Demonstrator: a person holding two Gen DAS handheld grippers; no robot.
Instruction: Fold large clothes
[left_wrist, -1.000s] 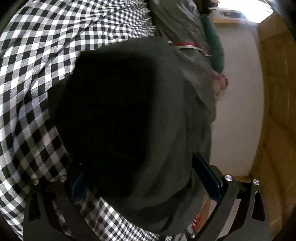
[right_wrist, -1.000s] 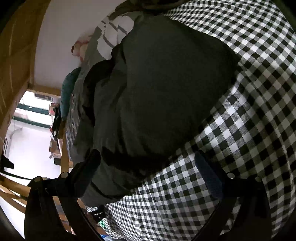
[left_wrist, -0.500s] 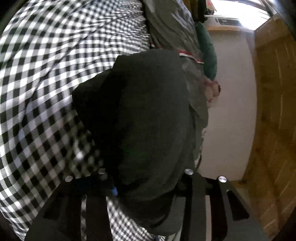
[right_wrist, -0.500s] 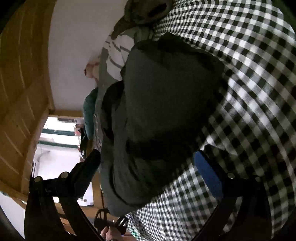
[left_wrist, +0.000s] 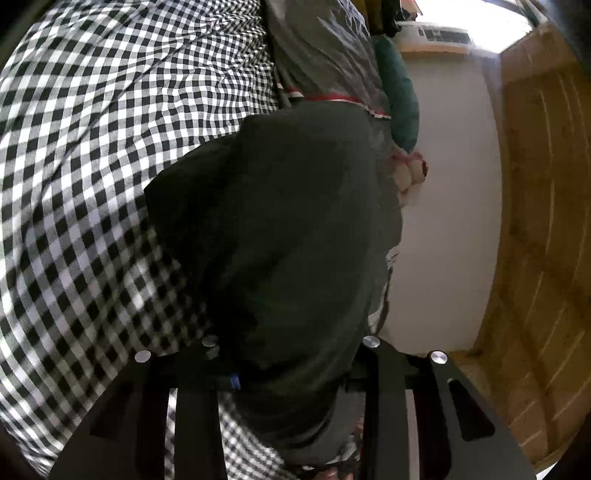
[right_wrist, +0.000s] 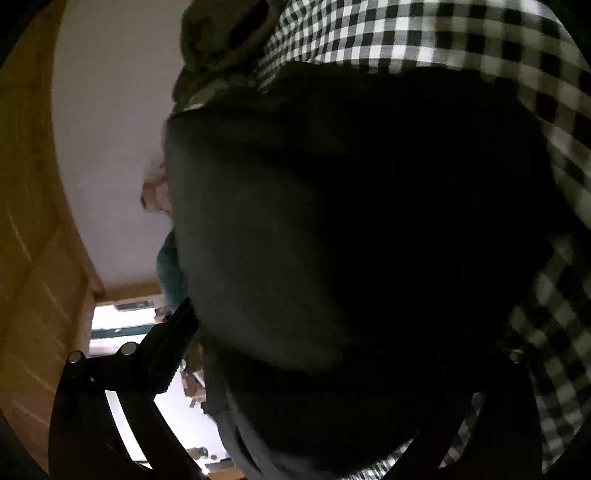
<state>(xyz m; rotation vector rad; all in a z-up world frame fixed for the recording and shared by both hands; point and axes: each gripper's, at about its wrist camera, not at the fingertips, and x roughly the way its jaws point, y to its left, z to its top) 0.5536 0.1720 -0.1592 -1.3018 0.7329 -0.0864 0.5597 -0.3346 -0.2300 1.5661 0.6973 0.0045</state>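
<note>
Between both tools lies the dark garment (left_wrist: 280, 229): left tool (left_wrist: 288, 354) pinches it, right tool (right_wrist: 332, 332) spread.

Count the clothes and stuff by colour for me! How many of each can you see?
Dark grey garment, held in the gripper: 1
Black-and-white checked cloth: 1
Grey printed fabric with a red stripe: 1
Teal-green item: 1
Pink-and-white bundle: 1
Total: 5
</note>
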